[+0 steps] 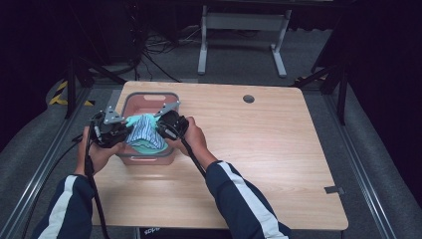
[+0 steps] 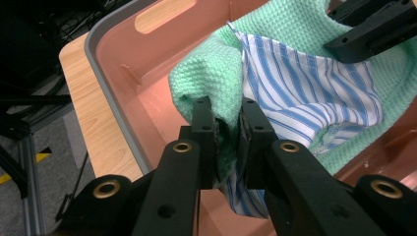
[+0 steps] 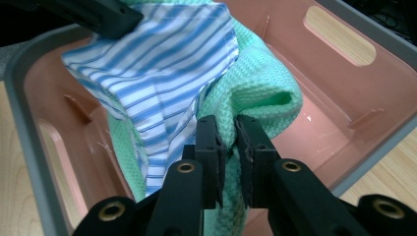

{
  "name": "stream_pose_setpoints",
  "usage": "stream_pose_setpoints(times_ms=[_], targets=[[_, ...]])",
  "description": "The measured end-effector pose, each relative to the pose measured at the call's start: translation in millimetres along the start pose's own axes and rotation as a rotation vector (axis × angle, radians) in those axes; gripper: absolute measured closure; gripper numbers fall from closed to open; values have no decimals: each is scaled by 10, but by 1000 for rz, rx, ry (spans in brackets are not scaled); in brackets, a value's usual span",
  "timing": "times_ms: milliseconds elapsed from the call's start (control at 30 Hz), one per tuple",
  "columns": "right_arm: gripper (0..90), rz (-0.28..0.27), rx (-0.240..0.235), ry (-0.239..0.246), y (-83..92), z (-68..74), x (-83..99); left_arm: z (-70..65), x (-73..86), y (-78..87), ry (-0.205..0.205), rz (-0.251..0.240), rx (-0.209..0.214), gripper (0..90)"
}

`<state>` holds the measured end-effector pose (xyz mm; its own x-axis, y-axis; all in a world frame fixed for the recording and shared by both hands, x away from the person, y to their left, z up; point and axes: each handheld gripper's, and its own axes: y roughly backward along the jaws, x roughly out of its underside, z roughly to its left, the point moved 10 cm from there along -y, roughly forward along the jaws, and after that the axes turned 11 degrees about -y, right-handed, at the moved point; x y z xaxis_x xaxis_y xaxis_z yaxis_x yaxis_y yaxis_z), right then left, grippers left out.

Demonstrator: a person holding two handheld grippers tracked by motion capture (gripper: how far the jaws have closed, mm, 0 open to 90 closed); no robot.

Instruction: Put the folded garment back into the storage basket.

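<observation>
A mint-green waffle towel (image 2: 206, 69) and a blue-and-white striped cloth (image 2: 305, 88) hang bunched together over a pink plastic basin (image 1: 149, 97) with a grey rim. My left gripper (image 2: 227, 110) is shut on the bundle's one edge, pinching green towel and striped cloth together. My right gripper (image 3: 227, 125) is shut on the opposite edge, with a fold of green towel (image 3: 260, 93) between its pads and the striped cloth (image 3: 162, 69) beside it. In the high view the left gripper (image 1: 123, 130) and the right gripper (image 1: 161, 128) flank the cloths (image 1: 145, 132) above the basin.
The basin stands at the left of a light wooden table (image 1: 259, 149), close to its left edge. A round grommet hole (image 1: 249, 98) sits at the back. Basin walls (image 3: 344, 83) rise close around both grippers. Metal frames and cables surround the table.
</observation>
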<state>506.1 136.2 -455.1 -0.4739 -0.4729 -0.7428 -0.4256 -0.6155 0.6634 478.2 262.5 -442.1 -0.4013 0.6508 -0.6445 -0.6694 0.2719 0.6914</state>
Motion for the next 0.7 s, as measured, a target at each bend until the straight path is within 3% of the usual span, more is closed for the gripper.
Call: stream_pose_setpoints(times_ms=[400, 700], targets=[[790, 30, -2, -20, -62, -34, 80, -33, 52, -77, -2, 22, 9, 788], [747, 50, 6, -18, -87, -46, 118, -27, 51, -94, 4, 22, -11, 679]])
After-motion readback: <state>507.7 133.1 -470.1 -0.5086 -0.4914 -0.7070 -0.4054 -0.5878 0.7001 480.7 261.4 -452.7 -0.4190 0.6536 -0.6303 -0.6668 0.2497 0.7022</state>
